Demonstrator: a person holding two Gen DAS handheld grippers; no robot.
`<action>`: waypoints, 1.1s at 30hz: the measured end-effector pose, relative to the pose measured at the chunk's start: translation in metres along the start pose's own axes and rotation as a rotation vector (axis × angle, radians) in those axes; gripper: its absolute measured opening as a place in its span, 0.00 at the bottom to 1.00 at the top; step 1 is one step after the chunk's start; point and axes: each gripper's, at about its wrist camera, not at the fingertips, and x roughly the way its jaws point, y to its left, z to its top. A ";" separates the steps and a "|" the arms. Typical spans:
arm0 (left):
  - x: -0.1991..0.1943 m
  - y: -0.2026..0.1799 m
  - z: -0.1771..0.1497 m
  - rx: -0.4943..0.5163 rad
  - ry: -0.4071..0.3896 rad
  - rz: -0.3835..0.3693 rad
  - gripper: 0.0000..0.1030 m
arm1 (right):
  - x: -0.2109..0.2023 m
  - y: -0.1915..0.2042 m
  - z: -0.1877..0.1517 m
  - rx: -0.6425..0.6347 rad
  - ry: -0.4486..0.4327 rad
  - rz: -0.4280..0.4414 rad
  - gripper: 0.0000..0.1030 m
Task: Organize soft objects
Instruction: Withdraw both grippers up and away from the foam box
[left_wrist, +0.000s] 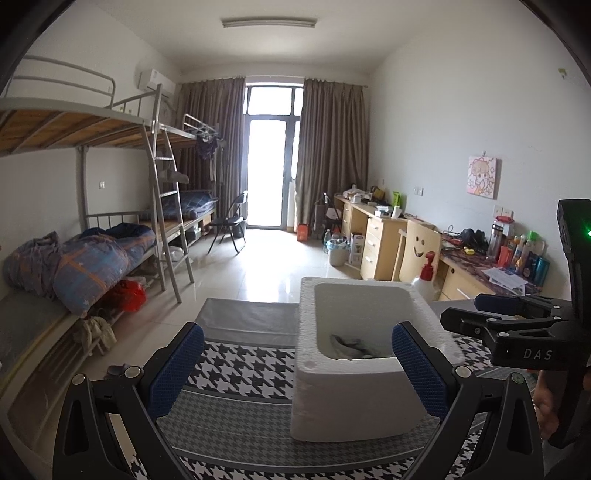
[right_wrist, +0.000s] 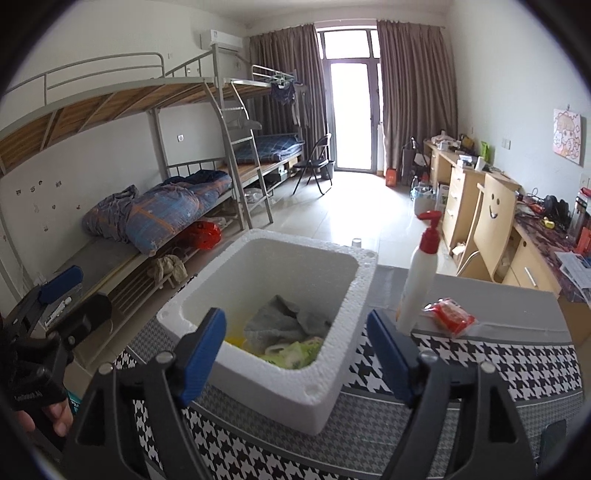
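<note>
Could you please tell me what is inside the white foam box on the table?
Inside the foam box lie a grey cloth, a pale green soft item and something yellow at the bottom. Whatever lies beneath them, and the near corner, is hidden by the box wall.

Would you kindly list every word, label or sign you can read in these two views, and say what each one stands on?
"DAS": white letters on the black body of the right gripper, seen from the left wrist view.
A smiley face, no words: drawn on the wooden chair back.
Small white print on the strap at the left gripper: too blurred to read.
Labels on the bottles on the desk, the red packet and the wall picture: too small to read.
</note>
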 end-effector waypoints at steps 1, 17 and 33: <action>-0.002 -0.002 0.000 0.004 -0.003 -0.007 0.99 | -0.003 -0.001 -0.001 0.002 -0.006 -0.003 0.80; -0.025 -0.021 0.000 0.021 -0.030 -0.054 0.99 | -0.050 -0.007 -0.016 0.020 -0.133 -0.020 0.99; -0.051 -0.037 -0.016 0.032 -0.060 -0.096 0.99 | -0.087 -0.001 -0.045 0.023 -0.223 -0.051 0.99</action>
